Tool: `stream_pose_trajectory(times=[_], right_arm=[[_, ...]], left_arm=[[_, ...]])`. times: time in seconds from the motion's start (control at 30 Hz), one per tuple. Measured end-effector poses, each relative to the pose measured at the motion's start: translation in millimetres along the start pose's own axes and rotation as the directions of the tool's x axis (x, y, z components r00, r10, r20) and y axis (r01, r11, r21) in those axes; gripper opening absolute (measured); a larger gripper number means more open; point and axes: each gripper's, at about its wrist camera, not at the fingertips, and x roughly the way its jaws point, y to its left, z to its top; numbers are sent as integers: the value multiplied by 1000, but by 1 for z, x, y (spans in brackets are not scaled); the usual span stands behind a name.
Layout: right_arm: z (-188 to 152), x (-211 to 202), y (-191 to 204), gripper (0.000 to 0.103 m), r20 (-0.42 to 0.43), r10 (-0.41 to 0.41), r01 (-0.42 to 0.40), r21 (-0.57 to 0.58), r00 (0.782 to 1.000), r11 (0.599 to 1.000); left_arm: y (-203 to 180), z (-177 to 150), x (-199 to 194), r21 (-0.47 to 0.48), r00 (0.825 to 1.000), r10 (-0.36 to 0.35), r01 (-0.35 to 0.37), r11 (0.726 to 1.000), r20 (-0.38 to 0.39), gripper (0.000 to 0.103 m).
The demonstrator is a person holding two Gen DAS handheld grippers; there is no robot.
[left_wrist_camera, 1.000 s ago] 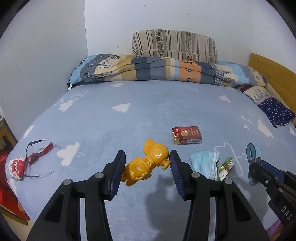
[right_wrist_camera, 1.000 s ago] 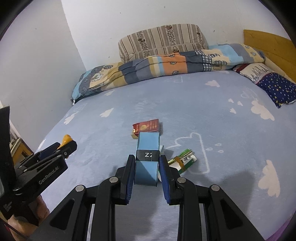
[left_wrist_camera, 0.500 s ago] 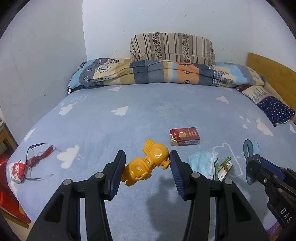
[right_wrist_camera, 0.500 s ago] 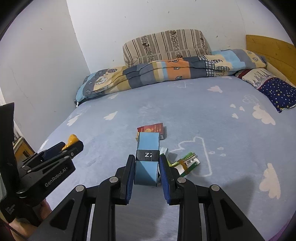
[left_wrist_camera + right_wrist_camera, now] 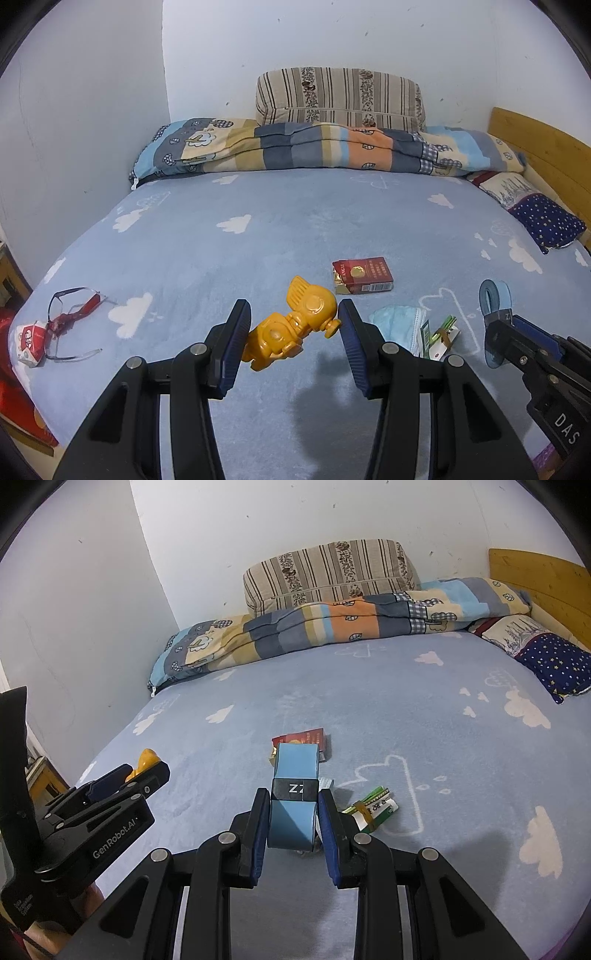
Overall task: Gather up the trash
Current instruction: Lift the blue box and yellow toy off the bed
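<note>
Above a cloud-print bedsheet [image 5: 295,229], the left gripper [image 5: 293,328] clamped a yellow toy robot [image 5: 295,326], the right gripper [image 5: 293,821] a blue strap roll [image 5: 295,797]; the toy's end-to-end hold looked likely to slip.

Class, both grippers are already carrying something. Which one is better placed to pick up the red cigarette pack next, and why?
Neither yet: the left gripper holds the yellow toy, the right gripper the blue box. Once emptied, probably the right: the red cigarette pack lies straight ahead of it.
</note>
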Motion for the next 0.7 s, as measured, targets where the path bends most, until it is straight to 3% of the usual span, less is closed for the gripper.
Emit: stream_pose_trajectory(times=[0.7], right_arm=[[-1,2,0,28,-12,19,-19,5,1000,1000]], left_arm=[[2,0,1,4,999,-46,47,999,-13,48]])
